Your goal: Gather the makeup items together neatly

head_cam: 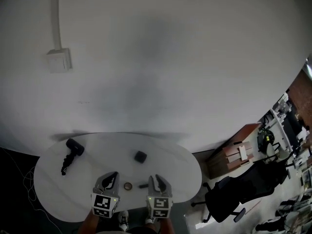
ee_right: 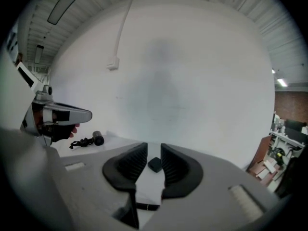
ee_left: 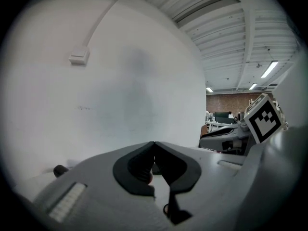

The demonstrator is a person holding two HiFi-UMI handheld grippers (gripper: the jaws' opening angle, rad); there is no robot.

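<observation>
Head view: the white round table point(head_cam: 185, 172) carried a small black case point(head_cam: 140, 156) at its centre, with a round compact point(head_cam: 128, 185) and a dark stick point(head_cam: 143, 185) lying between the left gripper point(head_cam: 106, 182) and the right gripper point(head_cam: 158, 182). A black corded tool point(head_cam: 70, 153) lay far left.

Left gripper view: the jaws met at the tips, holding nothing.

Right gripper view: the jaws stood slightly apart and empty, with the case visible on the table beyond the gap.

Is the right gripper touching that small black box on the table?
Apart. The head view shows bare tabletop between the right gripper and the small black box.
</observation>
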